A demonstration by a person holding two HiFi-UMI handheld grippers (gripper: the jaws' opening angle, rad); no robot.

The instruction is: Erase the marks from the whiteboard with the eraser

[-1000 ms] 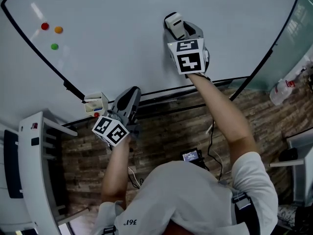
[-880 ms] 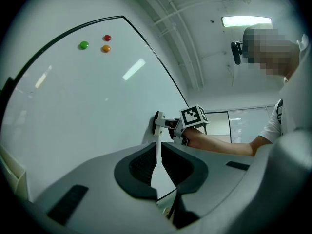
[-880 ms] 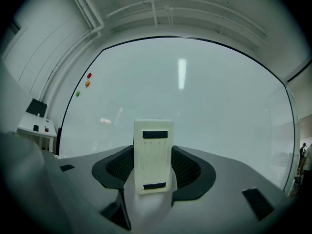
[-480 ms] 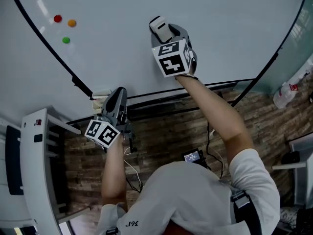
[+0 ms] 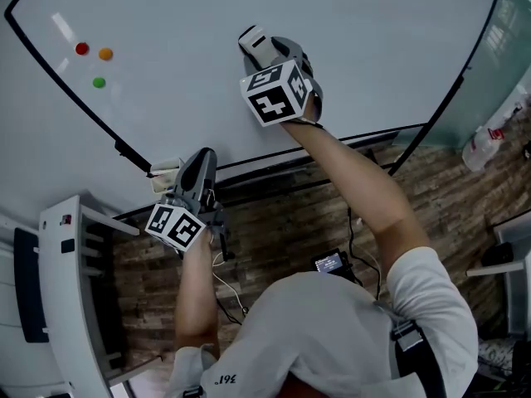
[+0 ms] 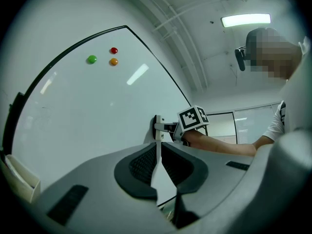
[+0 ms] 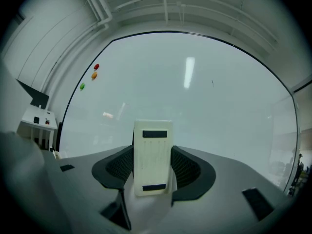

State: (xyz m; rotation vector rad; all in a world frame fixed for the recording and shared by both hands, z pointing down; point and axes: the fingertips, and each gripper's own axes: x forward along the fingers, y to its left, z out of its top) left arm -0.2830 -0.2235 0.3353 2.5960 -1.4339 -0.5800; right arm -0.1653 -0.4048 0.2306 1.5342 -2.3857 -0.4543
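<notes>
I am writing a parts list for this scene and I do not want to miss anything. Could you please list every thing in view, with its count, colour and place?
large black-framed whiteboard: 1, white, upright ahead
small round magnets: 3, red, orange, green, board's upper left
rectangular plastic eraser: 1, cream, against the board's middle
small open box: 1, white, board's lower left corner
tall rack: 1, white, far left
plastic bottle: 1, white with red, far right
small device with lit screen: 1, black, under the right arm
wood-pattern floor: brown, below the board
right gripper: grey, shut on the eraser
left gripper: grey, shut, empty, beside the box
</notes>
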